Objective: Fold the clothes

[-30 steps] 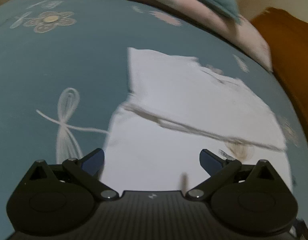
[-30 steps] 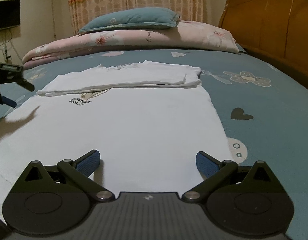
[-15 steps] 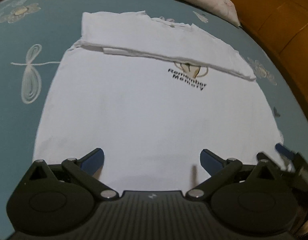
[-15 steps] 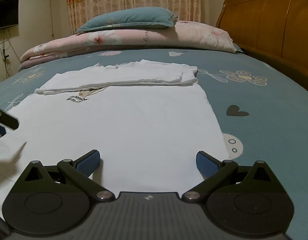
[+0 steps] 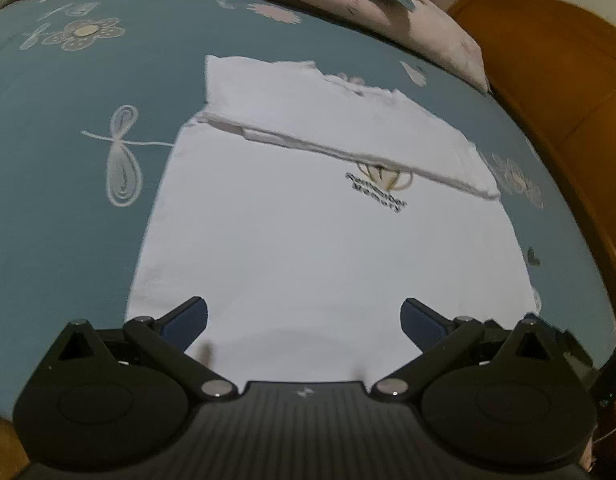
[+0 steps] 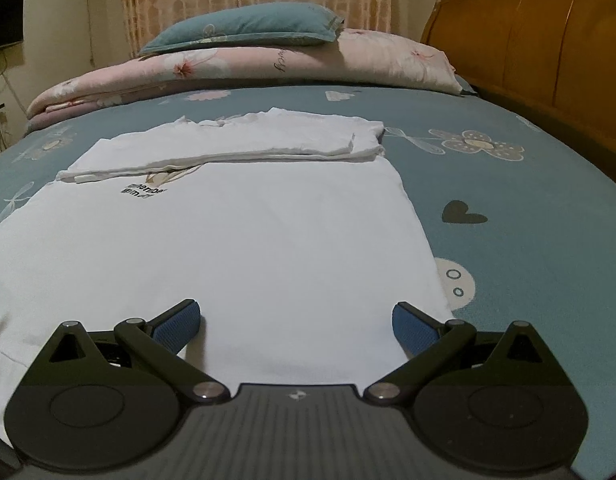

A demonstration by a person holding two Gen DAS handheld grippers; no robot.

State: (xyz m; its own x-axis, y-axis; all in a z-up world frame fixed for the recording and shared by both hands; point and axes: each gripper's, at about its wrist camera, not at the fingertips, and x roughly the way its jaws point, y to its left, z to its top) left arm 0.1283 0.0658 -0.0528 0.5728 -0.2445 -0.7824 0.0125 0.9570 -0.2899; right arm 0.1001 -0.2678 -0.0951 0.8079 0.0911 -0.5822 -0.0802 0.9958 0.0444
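— Shirt (image 6: 227, 248): where, and lying how?

— Flat on the bed (image 6: 528, 184), white, print side up. Top part already folded down into a thick band (image 6: 235, 140) at the far end, partly covering the printed words (image 6: 141, 193). Near hem just in front of both tools.

— Jaws?

— Left gripper (image 5: 303, 320) spread wide, holding nothing, above the near hem. Right gripper (image 6: 295, 324) likewise wide and empty, low over the near right part of the hem.

— Long axis?

— Running from the near hem away toward the pillow (image 6: 243, 26); collar end far, hem end near.

— Doing the next fold well?

— Probably a matter of pinching the hem at both near corners, one per side. Better to grip all layers, lift evenly, carry straight along that axis, and lay edge on edge to avoid a skewed crease.
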